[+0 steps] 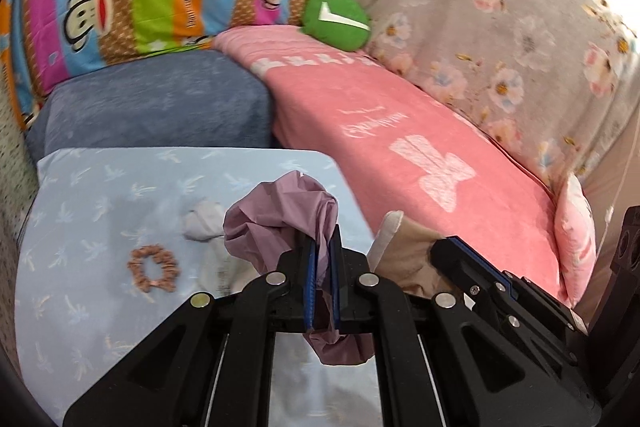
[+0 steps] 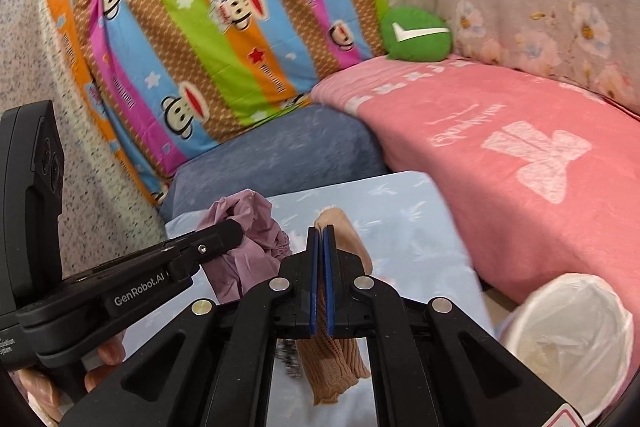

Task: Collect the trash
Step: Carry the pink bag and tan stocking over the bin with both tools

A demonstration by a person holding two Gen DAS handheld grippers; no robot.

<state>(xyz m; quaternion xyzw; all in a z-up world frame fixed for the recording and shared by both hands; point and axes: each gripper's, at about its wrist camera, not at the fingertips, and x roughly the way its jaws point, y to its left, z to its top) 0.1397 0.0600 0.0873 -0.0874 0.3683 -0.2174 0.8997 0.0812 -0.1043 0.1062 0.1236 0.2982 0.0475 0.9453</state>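
A bed corner: light-blue sheet [image 1: 100,211], pink blanket [image 1: 420,131] beyond, striped monkey quilt [image 2: 208,27] and green cushion [image 1: 335,21] at the back. The left tongs [image 1: 322,247] are clamped on a crumpled mauve bag [image 1: 276,215], which spills out ahead and hangs below them. The right tongs [image 2: 321,239] pinch a tan knit sock [image 2: 332,359]; its top is hidden behind the pads. Left of the left tongs lie a brown scrunchie [image 1: 153,267] and a blurred white wad [image 1: 202,223]. A lined bin [image 2: 568,327], edge cut off, stands right of the right tongs.

Mauve bag [image 1: 276,223], tan ribbed sock [image 2: 332,359]
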